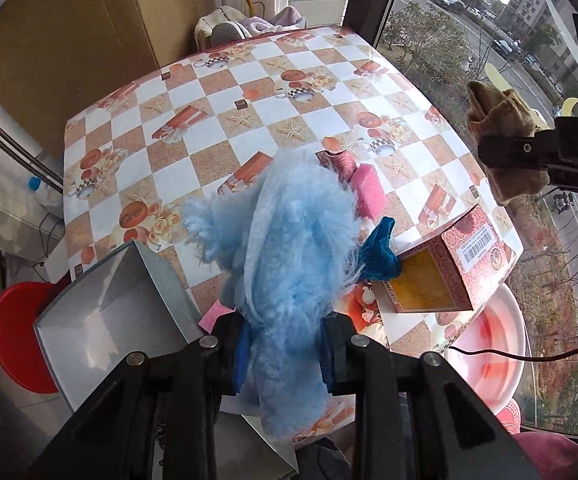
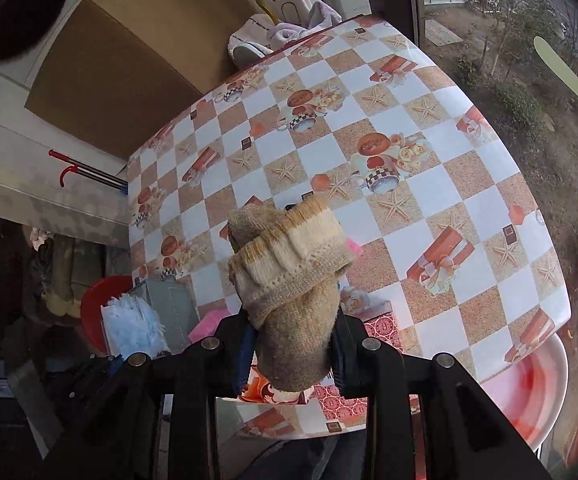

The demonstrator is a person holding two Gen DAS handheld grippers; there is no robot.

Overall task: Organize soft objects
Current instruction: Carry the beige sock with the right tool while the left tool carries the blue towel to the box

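My left gripper [image 1: 285, 350] is shut on a fluffy light-blue cloth [image 1: 289, 240] and holds it above the near edge of the checkered table [image 1: 249, 92]. My right gripper [image 2: 293, 354] is shut on a tan knitted sock [image 2: 293, 276], held above the table; it also shows in the left wrist view [image 1: 505, 140], high at the right. A pink sponge [image 1: 370, 190], a dark red glittery piece [image 1: 339, 162] and a blue cloth [image 1: 381, 254] lie on the table behind the blue fluff. The blue fluffy cloth also shows in the right wrist view [image 2: 133, 326].
An open grey box [image 1: 109, 320] sits at the near left of the table. A red patterned box [image 1: 449, 268] lies on its side at the near right. A red stool [image 1: 13, 336] and a pink basin [image 1: 489, 344] stand below the table. A window is on the right.
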